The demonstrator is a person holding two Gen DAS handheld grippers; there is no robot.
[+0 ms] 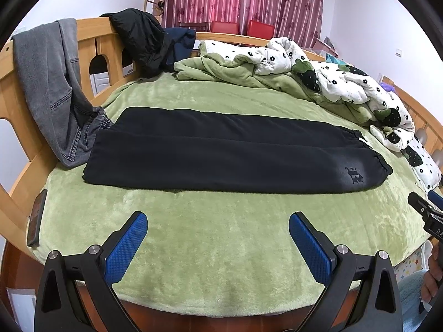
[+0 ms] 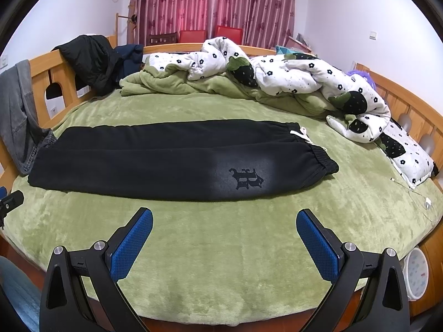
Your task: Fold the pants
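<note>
The black pants (image 1: pixel 232 152) are laid lengthwise across the green blanket (image 1: pixel 221 249) in the middle of the bed, one leg over the other, waistband to the right and cuffs to the left near the grey jeans (image 1: pixel 52 88) draped over the wooden rail (image 1: pixel 91 47); the first fold appears to be done, and a crosswise fold is judged to be the step in hand. The left gripper (image 1: pixel 218 238) and the right gripper (image 2: pixel 224 235) are both held with jaws spread wide and nothing between them, short of the near edge of the pants; no contact is made with the cloth.

For a clean fold, both layers should be pinched together at one end, near and far corners alike, and carried over level so the edges meet; a pinch of the plush blanket beneath should be avoided.

The pants look thick, soft and fleecy, with a gathered elastic waistband (image 2: pixel 324 163), a white drawstring (image 2: pixel 301 134) and a dark printed logo (image 2: pixel 246 179); the blanket is deep-piled; the finger pads (image 2: pixel 130 246) are blue and finely dimpled, likely to grip fleece well. A flower-printed quilt (image 2: pixel 299 77) lies crumpled well behind.
</note>
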